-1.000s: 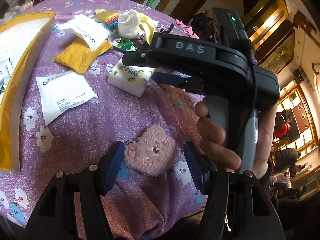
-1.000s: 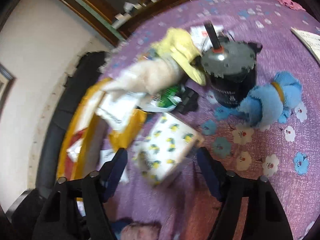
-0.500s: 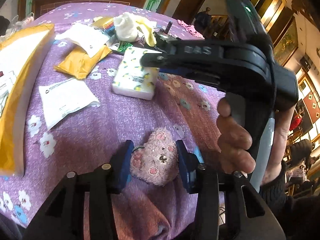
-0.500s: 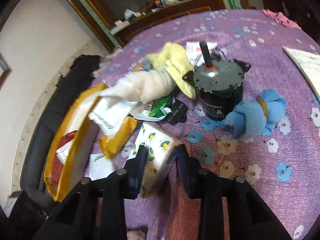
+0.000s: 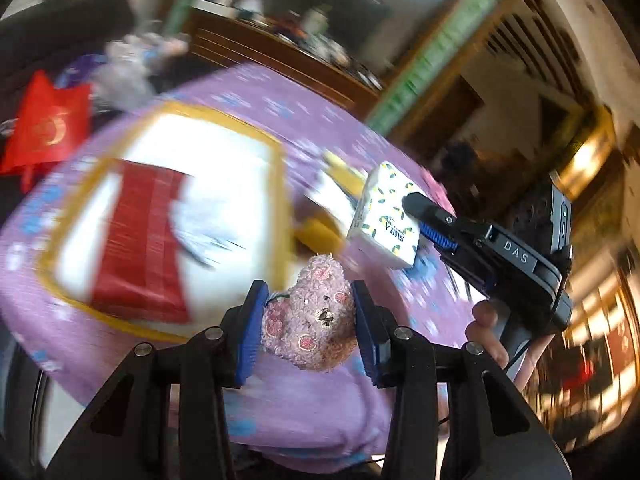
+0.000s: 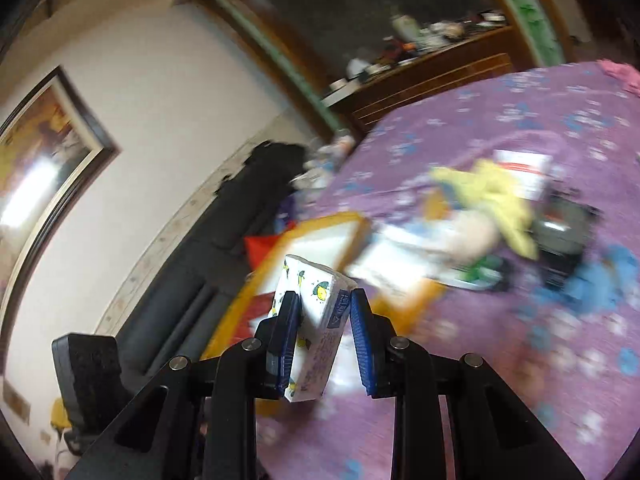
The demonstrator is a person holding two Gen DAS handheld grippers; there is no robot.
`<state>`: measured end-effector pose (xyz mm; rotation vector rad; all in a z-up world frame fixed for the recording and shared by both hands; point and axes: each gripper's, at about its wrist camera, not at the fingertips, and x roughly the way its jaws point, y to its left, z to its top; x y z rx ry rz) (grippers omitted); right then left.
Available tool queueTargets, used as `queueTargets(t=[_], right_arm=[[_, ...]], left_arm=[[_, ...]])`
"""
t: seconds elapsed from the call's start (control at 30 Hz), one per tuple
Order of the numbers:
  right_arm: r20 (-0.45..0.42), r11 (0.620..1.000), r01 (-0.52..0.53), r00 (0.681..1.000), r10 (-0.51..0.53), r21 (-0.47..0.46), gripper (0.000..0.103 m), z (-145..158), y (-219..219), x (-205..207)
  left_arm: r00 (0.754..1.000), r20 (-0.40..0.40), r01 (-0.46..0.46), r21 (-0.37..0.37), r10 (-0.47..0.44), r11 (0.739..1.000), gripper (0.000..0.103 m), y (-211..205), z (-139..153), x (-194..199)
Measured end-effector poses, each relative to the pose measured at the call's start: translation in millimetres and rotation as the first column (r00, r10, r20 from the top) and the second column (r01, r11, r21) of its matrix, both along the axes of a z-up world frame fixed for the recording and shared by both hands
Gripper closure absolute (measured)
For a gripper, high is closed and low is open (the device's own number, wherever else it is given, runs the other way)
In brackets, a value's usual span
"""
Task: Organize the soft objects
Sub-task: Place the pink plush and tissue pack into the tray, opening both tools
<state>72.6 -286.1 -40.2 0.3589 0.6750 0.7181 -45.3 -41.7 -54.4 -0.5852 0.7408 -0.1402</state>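
My left gripper [image 5: 308,320] is shut on a pink fuzzy plush [image 5: 310,320] and holds it above the purple flowered tablecloth [image 5: 304,404], near the yellow-rimmed box [image 5: 168,216]. My right gripper [image 6: 324,340] is shut on a white tissue pack with lemon print [image 6: 316,320], lifted off the table; the pack also shows in the left wrist view [image 5: 384,220], beyond the plush. The yellow-rimmed box [image 6: 320,248] lies just behind the pack. Both views are blurred by motion.
In the right wrist view a yellow cloth [image 6: 500,196], a cream soft item [image 6: 476,236], a dark round motor [image 6: 560,240] and a blue soft toy [image 6: 604,280] lie on the table to the right. White packets [image 6: 396,268] lie beside the box. A dark sofa [image 6: 224,240] stands left of the table.
Both grippers have risen and swung left toward the yellow-rimmed box. The plush and the tissue pack have come up off the table in their grip.
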Motion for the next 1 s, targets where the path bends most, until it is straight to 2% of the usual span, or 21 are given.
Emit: queueTargets(t=[0.17,0.23,0.37,0.47,0.53,0.63,0.7,0.8,0.87,0.97,1.0], right_arm=[[-0.039,0.994,-0.102,0.994,0.100,-0.044,0.077,6,78,34],[-0.064,0.992,-0.123,0.991,0.120,-0.043,0.077,6,94,48],[-0.070,0.991,-0.109,0.992,0.104,-0.080,0.077,8,114,74],[-0.124,0.988,-0.088,0.990,0.072,-0.124,0.077,-11,127,94],[-0.170,0.987,-0.066,0.985,0.040,-0.150,0.075,-24,132,104],[-0.226,0.988,-0.071,0.973,0.038,-0.140,0.064,-33,131,113],[-0.220,0.991,-0.066,0.975,0.039,-0.118,0.037,-31,128,115],[-0.185,0.994,-0.067,0.982,0.050,-0.087,0.028,-27,127,108],[-0.172,0.996,-0.058,0.984,0.045,-0.071,0.026,-31,134,98],[-0.180,0.998,-0.057,0.982,0.051,-0.029,0.025,-39,132,87],[-0.187,0.998,-0.053,0.981,0.048,-0.020,0.025,-42,130,87]], left_arm=[[0.992,-0.050,-0.119,0.004,0.119,0.993,0.063,31,-14,5],[0.988,-0.061,-0.145,0.010,0.145,0.989,0.063,42,-18,12],[0.985,-0.089,-0.144,0.062,0.149,0.988,0.063,48,-24,28],[0.986,-0.109,-0.113,0.110,0.125,0.988,0.063,40,-30,39],[0.981,-0.156,-0.092,0.146,0.115,0.985,0.062,35,-37,45],[0.978,-0.194,-0.052,0.139,0.079,0.989,0.060,30,-48,53],[0.976,-0.208,-0.038,0.128,0.065,0.991,0.055,28,-52,55],[0.976,-0.204,-0.052,0.095,0.071,0.994,0.052,31,-52,52],[0.972,-0.191,-0.126,0.061,0.136,0.990,0.051,41,-49,46],[0.948,-0.177,-0.271,-0.004,0.266,0.963,0.021,56,-52,38],[0.940,-0.192,-0.285,0.009,0.281,0.959,0.021,56,-56,39]])
